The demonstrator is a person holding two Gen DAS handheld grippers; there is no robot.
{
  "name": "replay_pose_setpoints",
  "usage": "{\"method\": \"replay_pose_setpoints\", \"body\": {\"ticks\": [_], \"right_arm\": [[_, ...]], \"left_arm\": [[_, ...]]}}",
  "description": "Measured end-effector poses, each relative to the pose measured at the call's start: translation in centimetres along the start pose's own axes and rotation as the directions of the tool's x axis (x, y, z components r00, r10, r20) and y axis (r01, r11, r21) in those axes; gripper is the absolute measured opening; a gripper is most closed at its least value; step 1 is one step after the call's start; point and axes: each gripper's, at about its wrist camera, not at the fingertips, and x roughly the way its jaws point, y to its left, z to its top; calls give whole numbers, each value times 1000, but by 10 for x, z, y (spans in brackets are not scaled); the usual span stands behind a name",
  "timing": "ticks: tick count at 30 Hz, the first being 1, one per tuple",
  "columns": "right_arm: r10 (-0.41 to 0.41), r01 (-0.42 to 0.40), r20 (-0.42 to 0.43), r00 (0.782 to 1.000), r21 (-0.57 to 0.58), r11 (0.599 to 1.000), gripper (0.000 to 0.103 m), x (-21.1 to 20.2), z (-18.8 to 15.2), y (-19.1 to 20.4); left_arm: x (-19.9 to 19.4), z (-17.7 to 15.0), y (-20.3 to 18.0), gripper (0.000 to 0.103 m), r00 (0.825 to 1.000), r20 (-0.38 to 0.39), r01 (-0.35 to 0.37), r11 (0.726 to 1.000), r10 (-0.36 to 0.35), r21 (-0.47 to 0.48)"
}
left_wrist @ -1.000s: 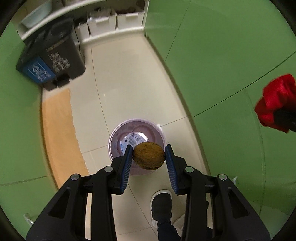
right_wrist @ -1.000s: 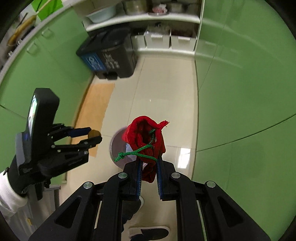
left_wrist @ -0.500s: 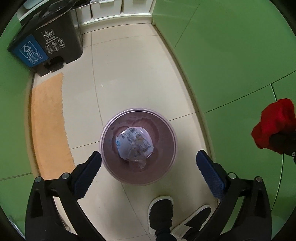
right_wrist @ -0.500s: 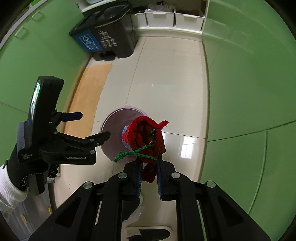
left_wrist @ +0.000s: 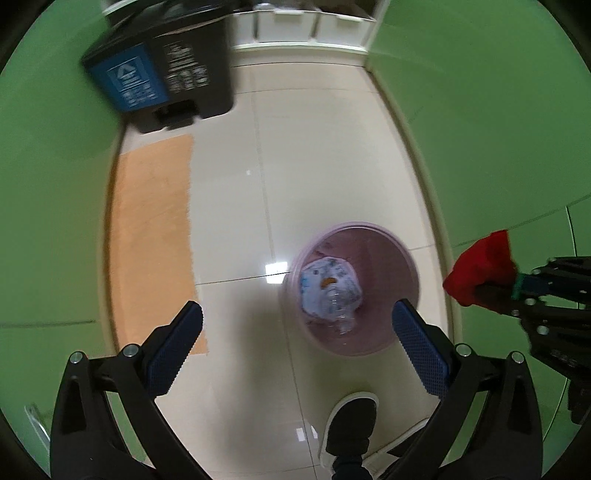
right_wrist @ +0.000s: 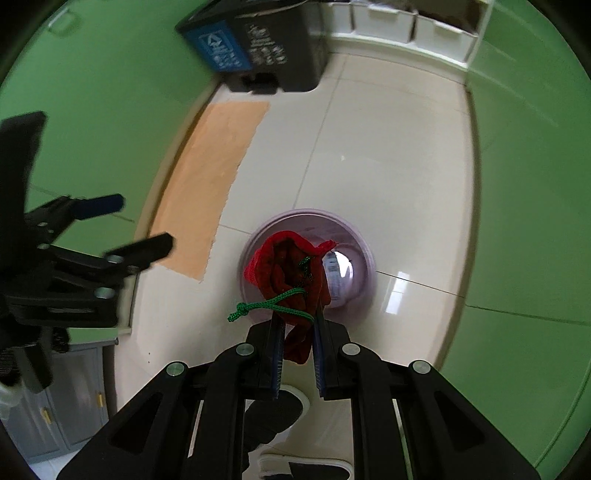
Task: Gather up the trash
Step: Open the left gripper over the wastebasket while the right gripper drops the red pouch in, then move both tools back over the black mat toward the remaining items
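A pale purple waste bin (left_wrist: 402, 258) stands on the tiled floor, with a crumpled white-and-blue wrapper (left_wrist: 328, 288) and a small brown piece (left_wrist: 328, 281) inside. My left gripper (left_wrist: 295, 332) is open and empty, high above the floor, left of the bin. My right gripper (right_wrist: 297, 325) is shut on a red cloth pouch (right_wrist: 288, 273) with a green drawstring (right_wrist: 273, 306), held above the bin (right_wrist: 354, 236). The pouch also shows at the right edge of the left wrist view (left_wrist: 480, 269).
A black and blue pedal bin (left_wrist: 162, 74) stands at the far end of the floor, with white storage boxes (left_wrist: 314, 22) beside it. An orange mat (left_wrist: 155, 240) lies along the left. Green cabinet fronts (left_wrist: 480, 129) line both sides. A dark shoe (left_wrist: 351, 417) is below.
The left gripper opened and dropped the brown round thing into the purple bin, then shifted left. The right gripper has moved the red pouch over the bin.
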Motion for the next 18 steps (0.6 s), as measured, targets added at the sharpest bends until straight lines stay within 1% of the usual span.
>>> {"method": "replay_pose_setpoints", "body": {"ticks": [4,6,8,9,11,12,13,14,18], "right_arm": [[6,-7,-34,999,-14,1000,13,22,8,6],[-1,0,-45,999,-18,1000,15,31,12,8],[-17,16,-44,999,-17,1000,26,36,14,8],[-25,24,-45,999,-14,1000,34,39,14,7],[-24,24,-29,999,-3,1000,83,40,14,5],[-18,18,-17,1000,1,1000,90,41,15,5],[-19,19,-14,1000,-1,1000,95,41,16,4],[-30,29,-19,999,-3,1000,97,41,16,3],[-42,42,-31,999,11,999,97,33,11,0]], "left_arm": [[-3,-9,26,100,1000,3,-12,999,12,-52],[-5,-15,33,100,1000,4,-15,997,15,-74],[-5,-20,40,100,1000,5,-17,996,18,-92],[-5,-22,42,100,1000,5,-18,995,18,-96],[-6,-24,44,100,1000,3,-17,995,18,-103],[-7,-25,44,100,1000,3,-17,994,18,-105],[-8,-26,43,100,1000,5,-17,994,17,-106],[-10,-26,42,100,1000,8,-17,994,18,-107],[-19,-23,34,100,1000,16,-14,995,16,-101]]}}
